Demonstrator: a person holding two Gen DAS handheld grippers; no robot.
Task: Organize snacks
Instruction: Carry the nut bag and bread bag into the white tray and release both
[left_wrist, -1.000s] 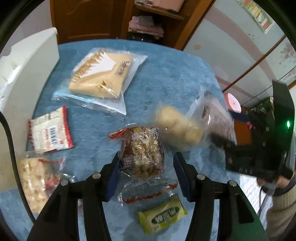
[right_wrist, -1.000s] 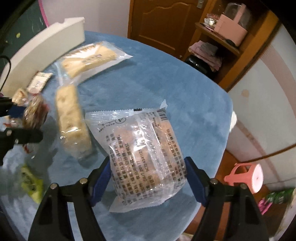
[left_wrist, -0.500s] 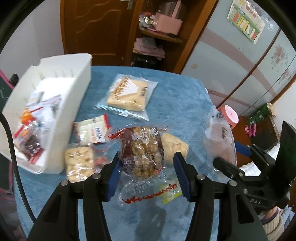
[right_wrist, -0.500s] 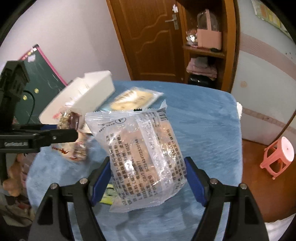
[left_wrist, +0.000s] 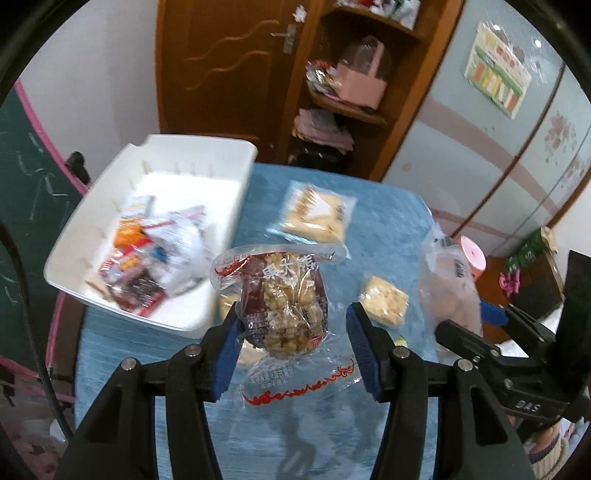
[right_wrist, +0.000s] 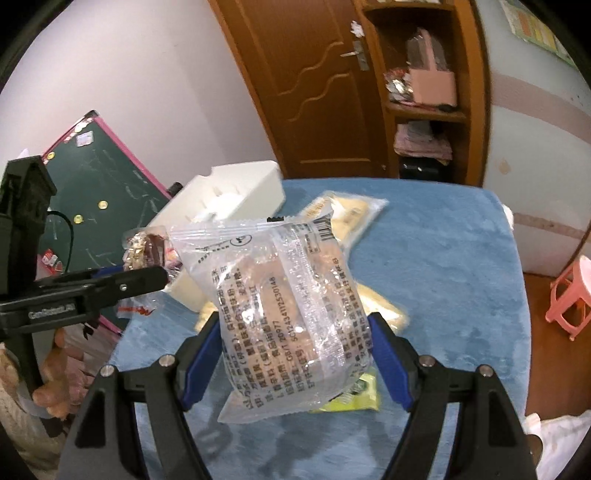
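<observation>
Up above the blue table (left_wrist: 388, 229), the left gripper (left_wrist: 291, 332) pinches a clear nut-cluster packet (left_wrist: 282, 306) between its 2 blue pads, just beside the near corner of the white bin (left_wrist: 159, 317). That bin holds a heap of wrapped snacks (left_wrist: 147, 254). Well to the right of the bin, the right gripper (right_wrist: 295, 350) is clamped on a clear printed bread bag (right_wrist: 291, 306), lifted off the table. Beyond the bin's right wall a flat cake packet (left_wrist: 314, 214) lies on the table; a pale bar (left_wrist: 384, 299) and a yellow-green packet (right_wrist: 354, 398) lie nearer.
</observation>
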